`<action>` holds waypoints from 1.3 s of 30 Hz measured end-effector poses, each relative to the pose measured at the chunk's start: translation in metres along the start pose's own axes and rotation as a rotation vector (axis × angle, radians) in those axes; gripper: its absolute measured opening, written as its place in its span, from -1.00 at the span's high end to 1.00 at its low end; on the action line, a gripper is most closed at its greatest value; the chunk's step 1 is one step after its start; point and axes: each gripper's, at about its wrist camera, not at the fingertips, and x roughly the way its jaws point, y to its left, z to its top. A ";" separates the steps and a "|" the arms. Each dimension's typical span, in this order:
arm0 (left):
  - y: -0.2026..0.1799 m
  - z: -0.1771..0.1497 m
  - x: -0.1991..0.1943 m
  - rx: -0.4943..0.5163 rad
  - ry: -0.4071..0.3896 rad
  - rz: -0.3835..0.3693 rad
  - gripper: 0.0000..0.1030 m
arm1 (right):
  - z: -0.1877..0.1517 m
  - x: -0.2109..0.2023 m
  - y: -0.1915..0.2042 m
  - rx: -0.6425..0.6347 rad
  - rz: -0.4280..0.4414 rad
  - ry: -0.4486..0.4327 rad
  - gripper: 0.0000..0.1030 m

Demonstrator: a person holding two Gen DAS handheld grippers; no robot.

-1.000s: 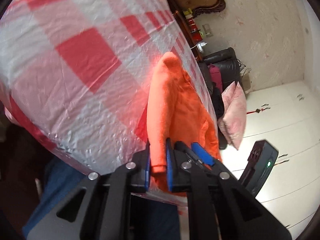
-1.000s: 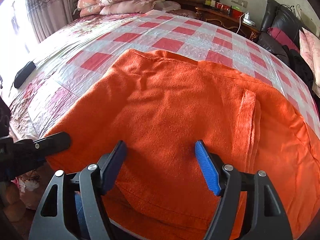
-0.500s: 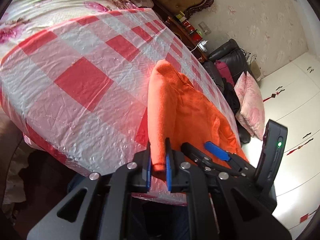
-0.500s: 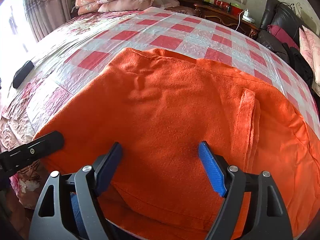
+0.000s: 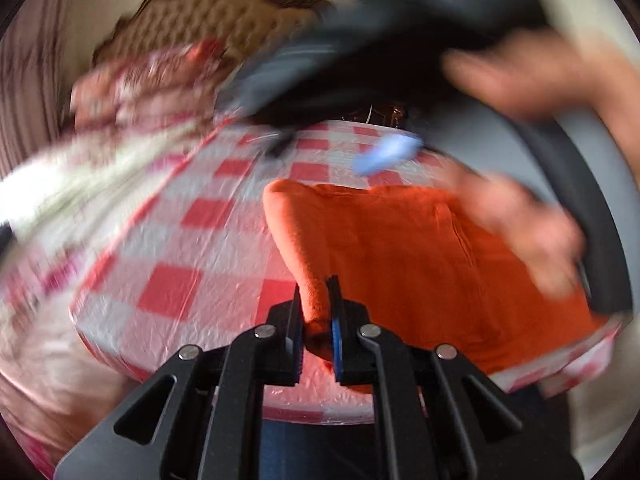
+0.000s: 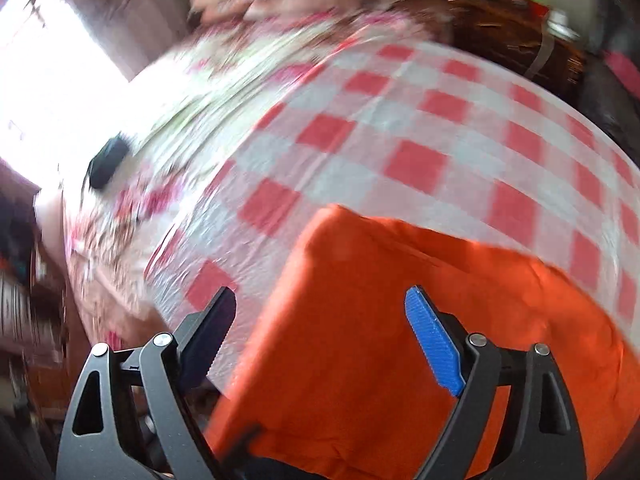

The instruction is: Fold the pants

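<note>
The orange pants (image 5: pixel 408 248) lie folded on the red-and-white checked bed cover (image 5: pixel 208 248). My left gripper (image 5: pixel 316 320) is shut on the pants' near left edge, which rises in a ridge from the fingers. In the right wrist view the pants (image 6: pixel 360 340) fill the lower middle. My right gripper (image 6: pixel 320 320) is open above them with nothing between its fingers. In the left wrist view the right gripper and the hand holding it (image 5: pixel 520 216) appear blurred above the pants' right side.
Floral pillows (image 5: pixel 140 80) and a tufted headboard (image 5: pixel 208 12) stand at the far end of the bed. A dark object (image 6: pixel 108 160) lies on the floral bedding at left. Dark furniture (image 6: pixel 520 28) stands beyond the bed's right side.
Both cameras have swung sharply and are motion-blurred. The left gripper still grips the pants edge. The right gripper has lifted off and shifted toward the pants' left corner, still open.
</note>
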 end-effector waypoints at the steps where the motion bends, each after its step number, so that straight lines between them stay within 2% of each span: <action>1: -0.005 0.000 -0.001 0.028 -0.009 0.014 0.80 | 0.006 0.008 0.008 -0.037 -0.019 0.038 -0.63; 3: -0.017 0.002 -0.002 0.081 -0.027 0.035 0.81 | 0.016 0.028 0.024 -0.140 -0.107 0.122 -0.63; 5: -0.023 0.002 -0.003 0.112 -0.041 0.046 0.80 | 0.020 0.048 0.034 -0.208 -0.156 0.200 -0.63; 8: -0.028 0.003 -0.003 0.144 -0.051 0.059 0.81 | 0.019 0.069 0.038 -0.300 -0.273 0.269 -0.58; 9: -0.032 0.003 -0.003 0.152 -0.055 0.062 0.81 | 0.017 0.073 0.038 -0.323 -0.293 0.285 -0.38; 10: -0.033 0.004 -0.004 0.158 -0.058 0.063 0.81 | 0.014 0.076 0.037 -0.336 -0.306 0.295 -0.04; 11: -0.036 0.005 -0.007 0.170 -0.067 0.065 0.81 | 0.013 0.075 0.034 -0.334 -0.309 0.299 0.11; 13: -0.039 0.009 -0.010 0.187 -0.088 0.062 0.81 | 0.011 0.060 0.019 -0.281 -0.237 0.271 0.32; 16: -0.055 0.015 -0.022 0.224 -0.136 0.048 0.81 | 0.009 0.020 -0.007 -0.201 -0.152 0.184 0.46; 19: -0.087 0.022 -0.038 0.289 -0.181 0.003 0.81 | -0.004 -0.032 -0.050 -0.083 -0.052 0.072 0.61; 21: -0.117 0.027 -0.047 0.349 -0.217 -0.042 0.81 | -0.023 -0.069 -0.087 0.005 0.018 -0.009 0.68; 24: -0.172 0.032 -0.059 0.445 -0.264 -0.115 0.81 | -0.057 -0.119 -0.148 0.141 0.077 -0.125 0.70; 27: -0.234 0.023 -0.058 0.551 -0.284 -0.175 0.81 | -0.102 -0.154 -0.213 0.265 0.085 -0.215 0.70; 30: -0.299 -0.002 -0.046 0.666 -0.271 -0.220 0.81 | -0.155 -0.161 -0.281 0.404 0.133 -0.264 0.73; 32: -0.338 -0.023 -0.026 0.744 -0.223 -0.239 0.81 | -0.188 -0.150 -0.317 0.460 0.143 -0.278 0.73; 34: -0.361 -0.045 -0.012 0.760 -0.174 -0.221 0.81 | -0.209 -0.132 -0.342 0.511 0.148 -0.266 0.74; 36: -0.372 -0.059 0.004 0.794 -0.137 -0.208 0.82 | -0.226 -0.109 -0.362 0.559 0.164 -0.242 0.77; 39: -0.373 -0.058 -0.001 0.811 -0.178 -0.168 0.82 | -0.230 -0.109 -0.363 0.539 0.214 -0.291 0.78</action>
